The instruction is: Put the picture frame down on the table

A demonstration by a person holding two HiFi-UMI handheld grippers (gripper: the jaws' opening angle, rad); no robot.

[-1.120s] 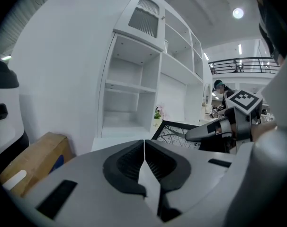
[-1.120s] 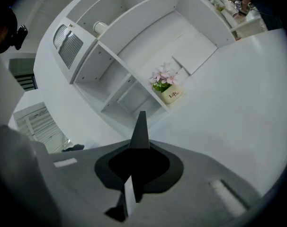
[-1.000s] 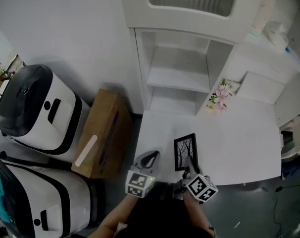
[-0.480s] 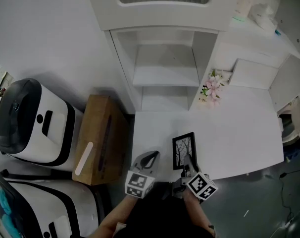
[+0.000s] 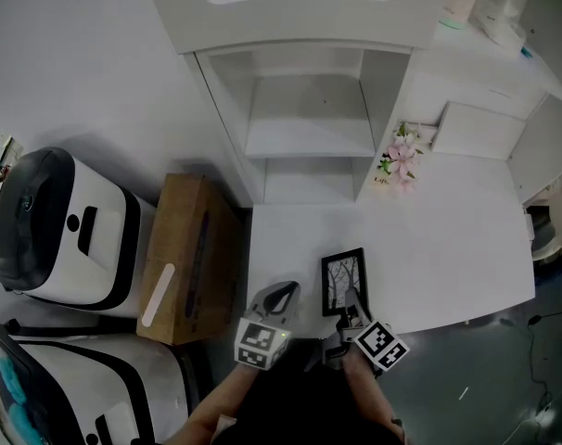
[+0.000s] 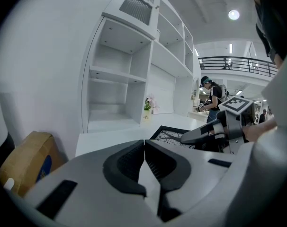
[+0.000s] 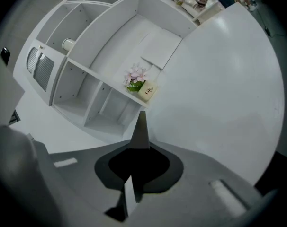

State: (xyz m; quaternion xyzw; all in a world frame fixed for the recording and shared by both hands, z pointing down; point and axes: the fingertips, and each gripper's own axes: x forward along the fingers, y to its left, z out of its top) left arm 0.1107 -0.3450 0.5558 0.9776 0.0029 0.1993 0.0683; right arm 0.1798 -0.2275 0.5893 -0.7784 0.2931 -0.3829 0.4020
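Note:
A black picture frame (image 5: 343, 281) with a tree drawing lies almost flat over the near part of the white table (image 5: 448, 258). My right gripper (image 5: 353, 308) is shut on its near edge. In the right gripper view the frame (image 7: 141, 129) shows edge-on between the closed jaws of the right gripper (image 7: 136, 167). The left gripper (image 5: 279, 295) hangs just left of the frame, shut and empty. From the left gripper (image 6: 144, 157) view, the frame (image 6: 171, 134) and the right gripper (image 6: 193, 136) lie ahead to the right. Whether the frame touches the table I cannot tell.
A white shelf unit (image 5: 309, 119) stands at the table's back, with a small pot of pink flowers (image 5: 395, 163) beside it. A cardboard box (image 5: 188, 258) and white machines (image 5: 58, 221) stand left of the table. A person (image 6: 210, 96) stands far off.
My right gripper has rolled, its marker cube lying flatter, and has sunk a little with the frame. The left gripper has stayed where it was.

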